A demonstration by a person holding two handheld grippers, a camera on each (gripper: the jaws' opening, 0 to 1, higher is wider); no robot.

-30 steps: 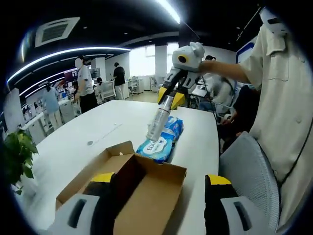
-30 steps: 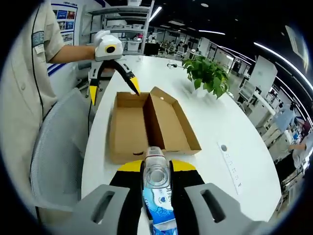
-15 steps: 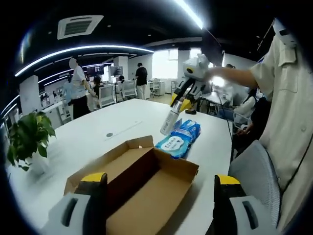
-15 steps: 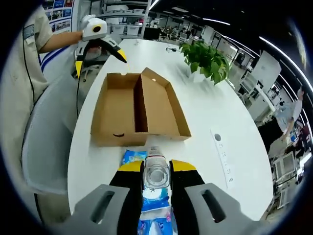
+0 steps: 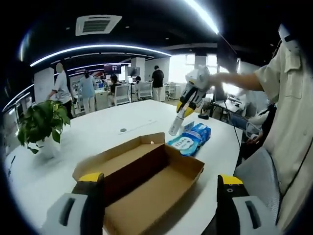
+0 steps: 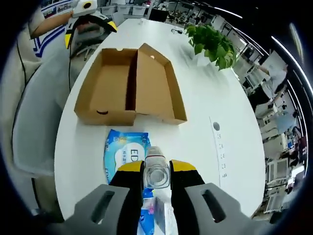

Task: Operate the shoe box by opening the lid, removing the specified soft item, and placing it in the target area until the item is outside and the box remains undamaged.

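Left gripper view: the open cardboard shoe box lies on the white table, its lid folded flat beside the base, with nothing visible inside. The left gripper rises from 6 o'clock with its yellow-tipped jaws spread wide, one at each side of the box's near end, holding nothing. Beyond the box, toward 1 o'clock, a blue wet-wipes pack lies on the table just outside the box. The right gripper hangs above the pack, jaws closed on a clear plastic bottle that points down toward the pack. A potted plant stands at 9 o'clock.

Right gripper view: the right gripper clamps the clear plastic bottle between its jaws. The wet-wipes pack lies at 7 o'clock of centre, just beside the shoe box. The left gripper shows at 11 o'clock, over the edge of the table beyond the far end of the box; the potted plant stands at 1 o'clock.
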